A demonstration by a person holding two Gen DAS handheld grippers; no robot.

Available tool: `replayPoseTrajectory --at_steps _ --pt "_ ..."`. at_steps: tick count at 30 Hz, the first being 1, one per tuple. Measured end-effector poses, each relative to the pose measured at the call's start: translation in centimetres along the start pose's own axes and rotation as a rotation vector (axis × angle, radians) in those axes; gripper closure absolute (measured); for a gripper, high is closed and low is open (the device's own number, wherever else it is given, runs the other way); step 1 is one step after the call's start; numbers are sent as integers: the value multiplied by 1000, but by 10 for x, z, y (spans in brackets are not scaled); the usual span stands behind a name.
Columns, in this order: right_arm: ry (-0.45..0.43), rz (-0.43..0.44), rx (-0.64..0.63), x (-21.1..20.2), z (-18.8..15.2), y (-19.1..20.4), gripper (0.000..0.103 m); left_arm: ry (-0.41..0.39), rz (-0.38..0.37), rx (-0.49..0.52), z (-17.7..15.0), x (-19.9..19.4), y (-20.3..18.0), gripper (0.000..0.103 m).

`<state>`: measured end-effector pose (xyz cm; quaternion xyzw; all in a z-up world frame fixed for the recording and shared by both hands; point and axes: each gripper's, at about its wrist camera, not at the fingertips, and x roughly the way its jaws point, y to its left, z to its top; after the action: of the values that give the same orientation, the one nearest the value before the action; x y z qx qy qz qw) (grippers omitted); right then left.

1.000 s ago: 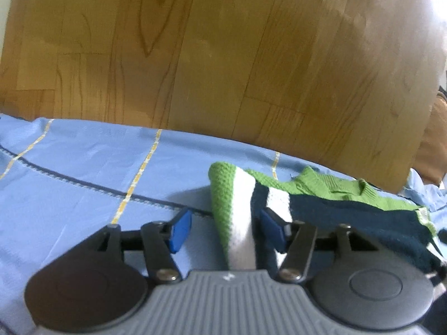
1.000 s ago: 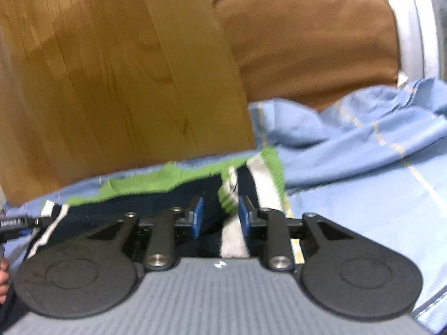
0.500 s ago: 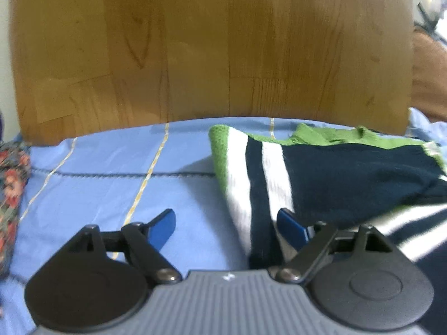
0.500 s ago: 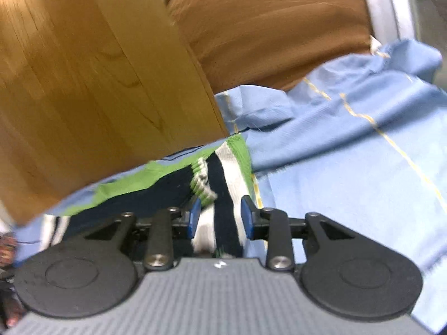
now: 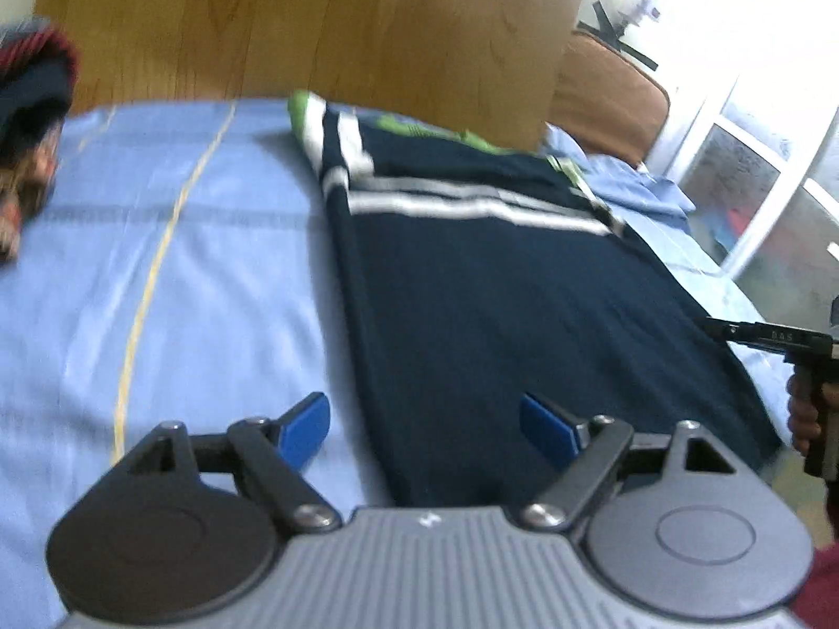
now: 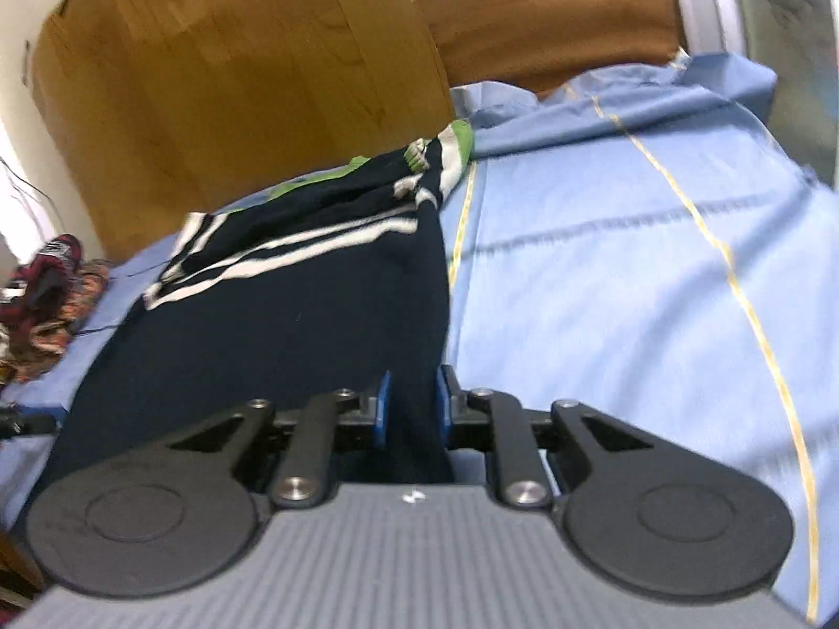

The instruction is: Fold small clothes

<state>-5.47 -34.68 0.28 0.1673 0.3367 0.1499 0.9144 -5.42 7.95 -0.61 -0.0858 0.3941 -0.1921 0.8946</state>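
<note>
A navy sweater (image 5: 498, 288) with white stripes and green trim lies flat on the light blue bedsheet (image 5: 183, 288), sleeves folded across its top. My left gripper (image 5: 425, 422) hovers open over the sweater's near left edge, its blue pads well apart and touching nothing. In the right wrist view the same sweater (image 6: 272, 325) runs away to the left. My right gripper (image 6: 414, 409) is closing, and the sweater's near right edge stands bunched between its pads. A person's hand (image 5: 805, 414) on the right gripper's handle shows at the left wrist view's right edge.
A wooden headboard (image 5: 314, 26) rises behind the bed, with a brown cushion (image 5: 603, 99) beside it. A pile of colourful clothes (image 6: 47, 283) lies at the bed's far left corner. Bare sheet (image 6: 603, 288) stretches to the sweater's right.
Both grippers have drawn back from the striped sleeve cuffs to the sweater's near end. The left jaws opened wider off the cuff. The right jaws left their cuff and narrowed on the side edge.
</note>
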Motion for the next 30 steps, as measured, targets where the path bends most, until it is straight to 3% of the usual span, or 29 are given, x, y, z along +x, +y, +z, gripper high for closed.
replayPoseTrajectory --at_steps 6,7,11,13,14,18,22,27,30 --pt "18 85 87 -49 -38 -13 77 18 -35 -61 -39 -29 -15 25" --pt "26 96 102 -54 -45 -14 76 21 -49 -88 -43 -31 -14 32" --pt "40 153 152 -68 -67 -16 76 114 -171 -248 -53 -22 -7 94" --pt "53 202 166 -66 -73 -12 80 115 -191 -288 -57 -17 -5 94" --pt "62 209 154 -63 -75 -7 90 112 -194 -296 -56 -17 -4 94" --pt "17 239 177 -67 -62 -14 92 53 -251 -358 -49 -28 5 94" --pt "-85 298 232 -75 -32 -20 92 -72 -318 -431 -30 -47 23 94" --pt "-152 305 255 -44 15 -31 92 -170 -311 -492 21 -31 43 94" --pt "-137 299 280 -5 42 -33 92 -174 -293 -513 55 -7 53 94"
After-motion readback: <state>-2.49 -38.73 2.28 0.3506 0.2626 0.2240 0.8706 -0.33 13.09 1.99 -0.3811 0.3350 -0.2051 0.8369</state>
